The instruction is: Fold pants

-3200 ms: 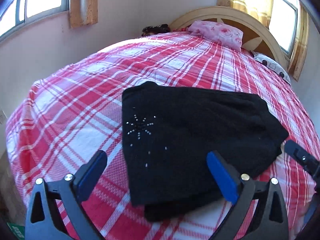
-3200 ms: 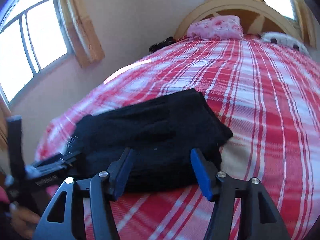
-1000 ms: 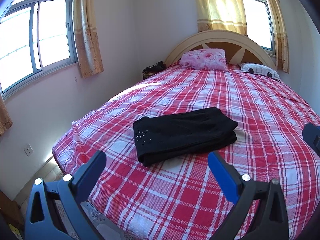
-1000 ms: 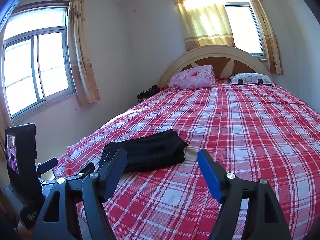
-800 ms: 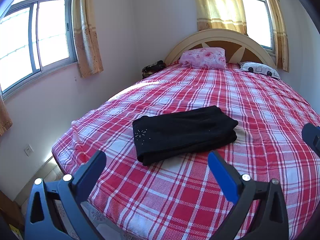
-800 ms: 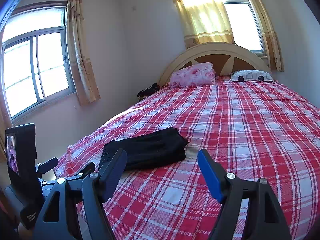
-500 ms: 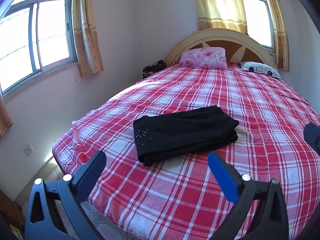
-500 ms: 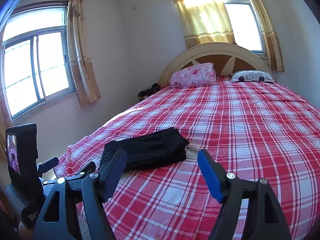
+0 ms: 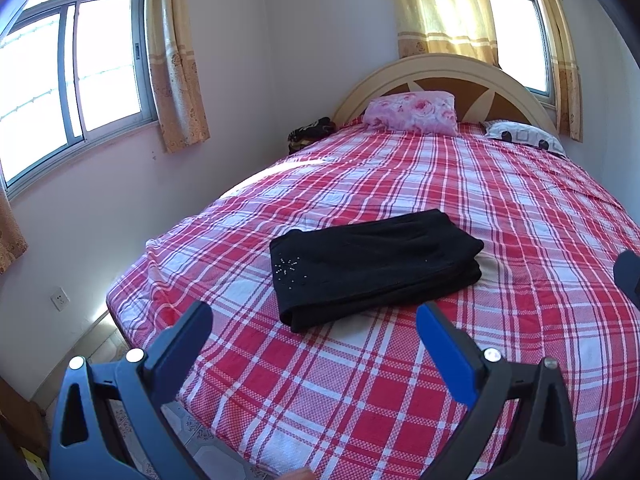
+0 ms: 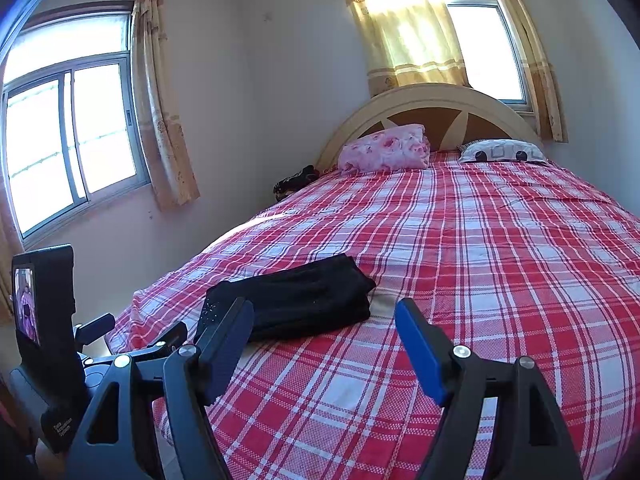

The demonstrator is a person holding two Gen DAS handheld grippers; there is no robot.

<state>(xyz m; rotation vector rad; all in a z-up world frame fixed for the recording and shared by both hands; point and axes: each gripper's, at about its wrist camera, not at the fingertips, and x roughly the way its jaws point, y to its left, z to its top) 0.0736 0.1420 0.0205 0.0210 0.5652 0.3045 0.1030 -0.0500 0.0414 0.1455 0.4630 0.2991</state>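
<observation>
The black pants (image 9: 374, 266) lie folded in a flat, layered bundle on the bed (image 9: 520, 208), on its red-and-white plaid cover near the foot and toward the window-side edge. A small studded star shows on the near left corner of the bundle. The left tool (image 9: 314, 330) hangs short of the pants with its jaws spread and nothing between them. The right tool (image 10: 324, 330) is likewise spread wide and empty, apart from the pants. Two pillows (image 9: 412, 112) rest against the headboard (image 9: 444, 66).
</observation>
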